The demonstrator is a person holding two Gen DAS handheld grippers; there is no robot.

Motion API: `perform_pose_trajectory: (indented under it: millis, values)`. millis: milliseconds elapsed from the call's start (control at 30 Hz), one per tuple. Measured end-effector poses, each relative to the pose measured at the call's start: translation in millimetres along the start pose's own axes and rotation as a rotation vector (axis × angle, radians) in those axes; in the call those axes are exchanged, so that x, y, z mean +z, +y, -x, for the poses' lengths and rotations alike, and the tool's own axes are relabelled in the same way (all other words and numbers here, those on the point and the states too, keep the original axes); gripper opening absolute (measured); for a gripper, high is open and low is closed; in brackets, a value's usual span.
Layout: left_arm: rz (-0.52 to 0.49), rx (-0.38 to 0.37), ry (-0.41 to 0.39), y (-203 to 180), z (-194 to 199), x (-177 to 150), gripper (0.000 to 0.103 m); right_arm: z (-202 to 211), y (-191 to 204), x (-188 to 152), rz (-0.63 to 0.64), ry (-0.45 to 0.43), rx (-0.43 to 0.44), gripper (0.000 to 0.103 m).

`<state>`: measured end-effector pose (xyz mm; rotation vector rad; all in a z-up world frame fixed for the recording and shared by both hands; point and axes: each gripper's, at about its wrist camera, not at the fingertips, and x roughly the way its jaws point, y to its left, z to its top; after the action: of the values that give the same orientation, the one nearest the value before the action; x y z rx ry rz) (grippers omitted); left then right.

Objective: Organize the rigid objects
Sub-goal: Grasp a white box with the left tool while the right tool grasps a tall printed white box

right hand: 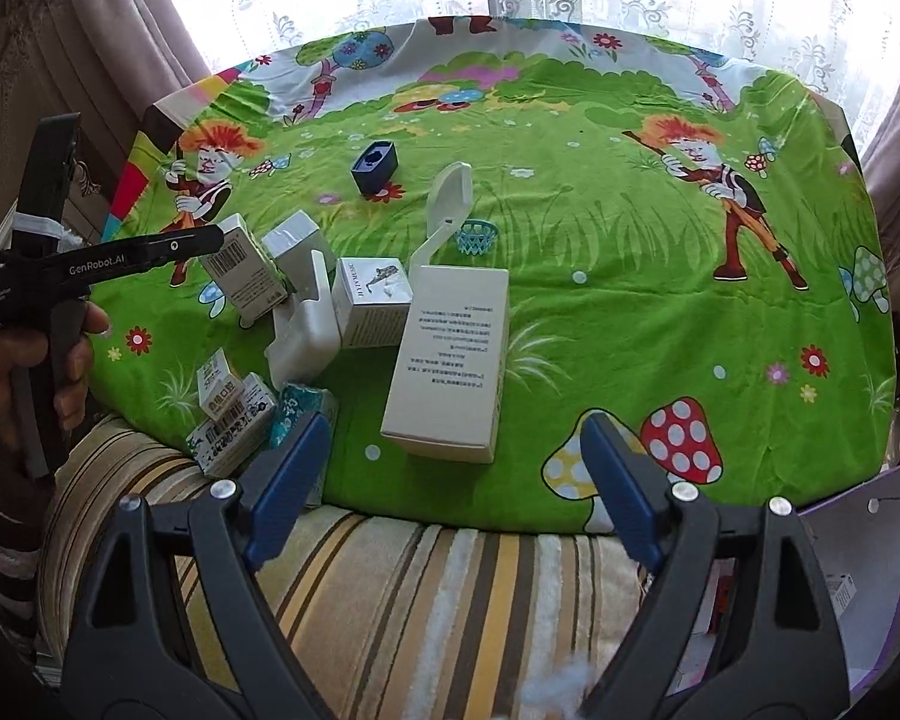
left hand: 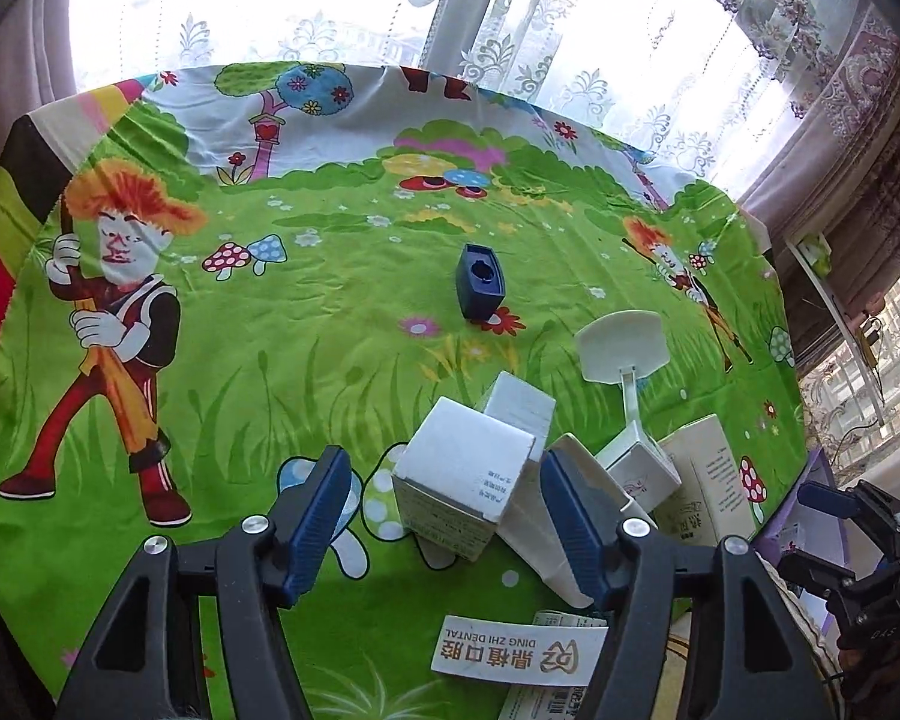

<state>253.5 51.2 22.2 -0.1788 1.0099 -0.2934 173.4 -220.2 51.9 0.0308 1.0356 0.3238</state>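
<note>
A small white carton (left hand: 462,480) is standing among other boxes on the green cartoon cloth (left hand: 306,312) — sitting between the left gripper's (left hand: 444,516) part-open jaws, untouched. The right gripper (right hand: 450,480) is hanging wide and empty near a tall white box (right hand: 450,360).

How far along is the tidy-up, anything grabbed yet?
Nothing looks sorted yet: the small boxes lie jumbled on the cartoon cloth, the tall white box flat, the dark blue holder and toy hoop apart. In hand: nothing. The left gripper hangs with jaws open around a white carton, not pressing; the right gripper is open and empty. All grouping remains.
</note>
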Motion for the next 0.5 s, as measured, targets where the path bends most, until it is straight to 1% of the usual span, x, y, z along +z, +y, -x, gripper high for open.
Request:
perform_pose_trajectory:
  millis: [167, 233, 400, 433, 500]
  values:
    - [-0.046, -0.014, 0.008, -3.0, -7.4, 2.5, 0.067, -24.1, 6.7, 5.2, 0.018, 0.037, -0.013, 0.088]
    - [-0.071, -0.008, 0.011, -6.3, -10.1, 2.4, 0.067, -32.1, 6.0, 7.9, 0.016, 0.045, -0.027, 0.088]
    - [-0.106, 0.001, 0.02, -10.4, -16.0, 3.0, 0.065, -46.7, 2.1, 14.5, -0.016, 0.044, -0.041, 0.087]
    - [-0.109, 0.002, 0.021, -10.7, -16.6, 3.0, 0.064, -49.4, 2.2, 15.8, -0.02, 0.041, -0.046, 0.087]
    - [-0.122, 0.004, 0.032, -11.9, -18.7, 2.0, 0.051, -54.6, 3.1, 15.7, -0.024, 0.042, -0.059, 0.087]
